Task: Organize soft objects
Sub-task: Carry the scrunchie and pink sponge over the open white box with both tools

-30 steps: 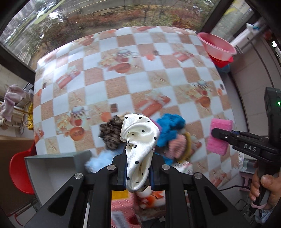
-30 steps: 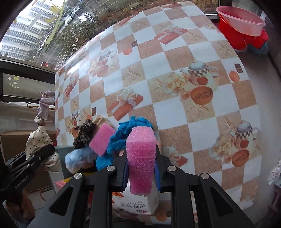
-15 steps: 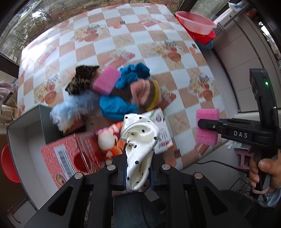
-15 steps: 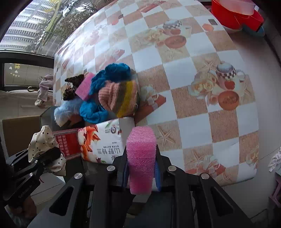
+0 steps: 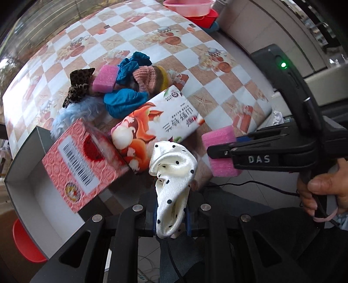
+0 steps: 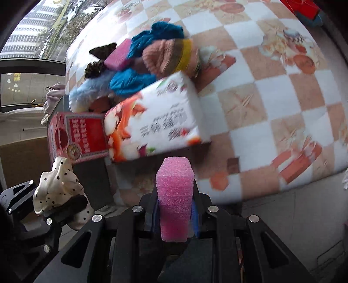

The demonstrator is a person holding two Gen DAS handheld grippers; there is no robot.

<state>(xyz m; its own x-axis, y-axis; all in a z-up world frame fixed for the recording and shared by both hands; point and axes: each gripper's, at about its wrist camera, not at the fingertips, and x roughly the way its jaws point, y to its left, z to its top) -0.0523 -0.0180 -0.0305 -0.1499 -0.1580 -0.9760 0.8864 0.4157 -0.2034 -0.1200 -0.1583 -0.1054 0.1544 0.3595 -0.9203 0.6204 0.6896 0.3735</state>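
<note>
Checkered surface [image 5: 152, 43], tan and white squares with teapot and gift-box prints, fills the view ahead of both tongs; its near edge lies just ahead of the fingertips, with window glass beyond the far edge.

Grey open box [image 5: 24, 191]: down-left of the left tongs [image 5: 171, 215], white inside, at the near-left edge of the surface.

White tissue pack [image 5: 165, 124] with orange fruit print: directly ahead of both tongs, lying flat. Red patterned carton [image 5: 80, 165] with a barcode: left of that pack, touching it, tilted over the grey box.

Heap of soft items beyond the two packs, well ahead of the tongs: blue cloth [image 5: 124, 100], striped knit hat [image 5: 152, 78], pale blue fluffy piece [image 5: 74, 113], leopard-print bow [image 5: 78, 87], second pink sponge [image 5: 105, 79] resting on top between bow and cloth.

Pink and red basins [image 5: 195, 8]: stacked at the far right corner.

Right tongs [image 6: 175, 209]: pressed onto a pink sponge [image 6: 175, 196], which stands upright between the pads, above the near edge of the surface. A hand [image 5: 324, 191] grips its handle.

Left tongs: pinching a cream polka-dot bow [image 5: 174, 174], cloth bunched above the pads, left of the right tongs and near them, not touching.
</note>
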